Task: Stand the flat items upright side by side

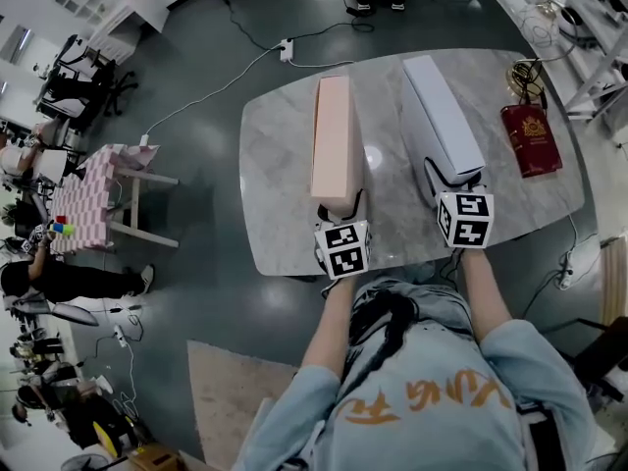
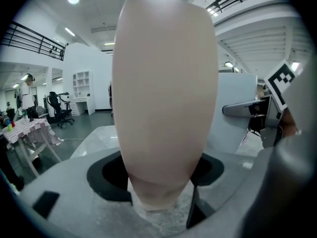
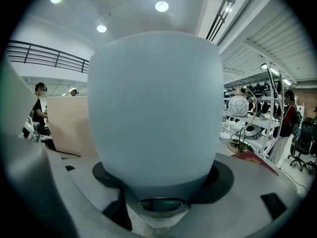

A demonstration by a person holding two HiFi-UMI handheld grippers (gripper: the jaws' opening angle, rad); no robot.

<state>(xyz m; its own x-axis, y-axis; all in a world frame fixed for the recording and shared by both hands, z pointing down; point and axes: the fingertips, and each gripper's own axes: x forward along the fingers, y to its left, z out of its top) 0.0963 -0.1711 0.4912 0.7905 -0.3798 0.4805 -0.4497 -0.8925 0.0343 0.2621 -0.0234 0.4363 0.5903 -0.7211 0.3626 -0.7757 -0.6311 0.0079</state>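
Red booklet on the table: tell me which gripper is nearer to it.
Right. The right gripper, clamped on the pale blue box, sits just left of the red booklet. The left gripper, clamped on the pink box, is farther left, beyond that box.

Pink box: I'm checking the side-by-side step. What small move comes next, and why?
Probably slide the pink box, upright in the left gripper, sideways toward the pale blue box in the right gripper: both stand on edge, but a strip of bare table separates them.
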